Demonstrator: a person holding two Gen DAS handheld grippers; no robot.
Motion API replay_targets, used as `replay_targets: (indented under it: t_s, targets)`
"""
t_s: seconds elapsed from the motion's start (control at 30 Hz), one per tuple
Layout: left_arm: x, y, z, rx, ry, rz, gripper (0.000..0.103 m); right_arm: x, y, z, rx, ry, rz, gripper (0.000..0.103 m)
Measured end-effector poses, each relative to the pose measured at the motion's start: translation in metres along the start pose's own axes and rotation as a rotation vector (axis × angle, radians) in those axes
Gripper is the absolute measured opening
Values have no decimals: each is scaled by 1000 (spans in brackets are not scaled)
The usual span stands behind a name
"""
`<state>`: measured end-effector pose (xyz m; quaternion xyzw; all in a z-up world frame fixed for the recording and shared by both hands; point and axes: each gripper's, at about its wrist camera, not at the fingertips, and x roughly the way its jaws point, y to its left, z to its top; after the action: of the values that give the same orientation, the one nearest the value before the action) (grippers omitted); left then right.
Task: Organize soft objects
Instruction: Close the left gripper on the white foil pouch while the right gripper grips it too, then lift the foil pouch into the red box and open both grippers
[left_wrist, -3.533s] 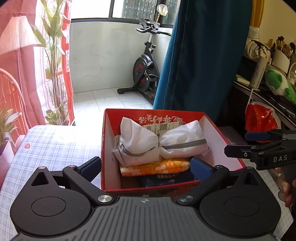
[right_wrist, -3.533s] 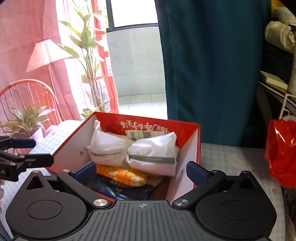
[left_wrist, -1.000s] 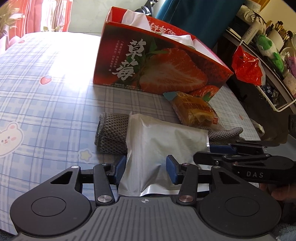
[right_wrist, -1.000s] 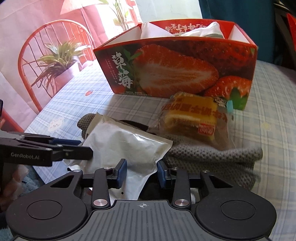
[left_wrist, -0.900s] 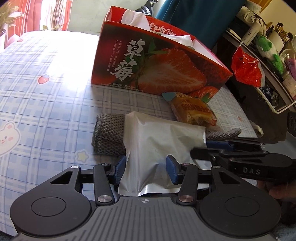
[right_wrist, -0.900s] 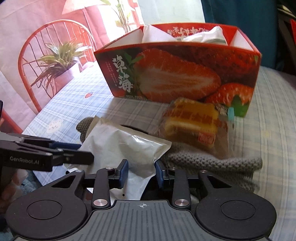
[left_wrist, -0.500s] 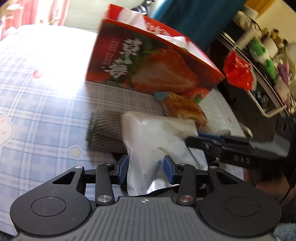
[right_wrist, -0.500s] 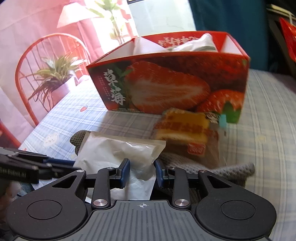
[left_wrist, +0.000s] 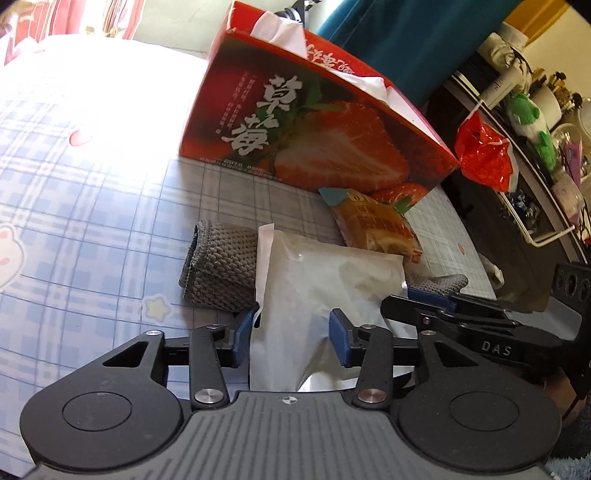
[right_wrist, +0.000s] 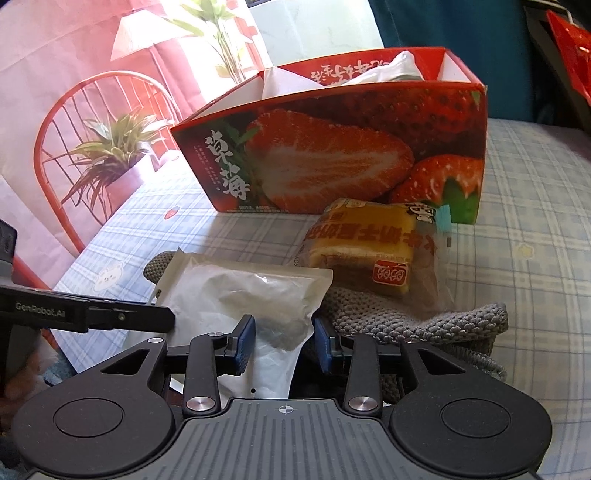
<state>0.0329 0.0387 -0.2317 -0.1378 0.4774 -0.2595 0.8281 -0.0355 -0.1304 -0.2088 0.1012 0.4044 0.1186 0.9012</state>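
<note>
A white plastic pouch (left_wrist: 325, 273) (right_wrist: 243, 288) is raised at its near end over a grey knitted cloth (left_wrist: 221, 266) (right_wrist: 406, 317). My left gripper (left_wrist: 291, 336) pinches one near corner, and my right gripper (right_wrist: 282, 341) pinches the other. Both pairs of jaws are opening slightly while the pads still touch the pouch. A yellow cake packet (left_wrist: 373, 229) (right_wrist: 369, 243) lies on the cloth against the red strawberry box (left_wrist: 314, 147) (right_wrist: 332, 158). White bundles poke out of the box's top.
The checked tablecloth (left_wrist: 92, 221) stretches to the left. A red plastic bag (left_wrist: 480, 155) and a shelf with a green plush toy (left_wrist: 528, 122) stand to the right. A red chair (right_wrist: 74, 122) and a potted plant (right_wrist: 110, 155) stand beyond the table's left edge.
Both grippers came down from above the open box to the table in front of it. Over the last second the pouch's near end rose a little while both grippers stayed on it.
</note>
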Motion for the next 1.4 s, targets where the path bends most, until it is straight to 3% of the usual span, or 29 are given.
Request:
replay_targets:
  t_s: [0.23,0.3,0.43,0.63,0.87,0.93,1.03,1.23,1.33,1.4]
  targets:
    - [7,11,2,-54,-1,-43,49,2,-4,-2,18,13,16,33]
    - [5,11,2,-48,-3,-57,40,2,-4,0,8,27,21,33]
    - [3,8,2,-25,-15,-57,35,6,-11,4,37,52,54,34]
    - [-5,9,4,-26,-33,-74,18,6,-17,6,72,70,76,34]
    - [-2,7,7,8,-22,-65,18,7,-17,8,89,72,83,29]
    - [0,10,9,9,-14,-67,21,6,-18,10,83,75,85,26]
    - [3,14,11,14,3,-67,33,6,-19,13,69,101,92,26]
    - [9,16,17,33,34,-75,35,12,-19,21,20,150,102,26]
    - [8,12,21,54,35,-65,31,13,-18,23,40,150,102,24]
    - [4,5,22,72,16,-56,12,9,-14,24,26,131,94,20]
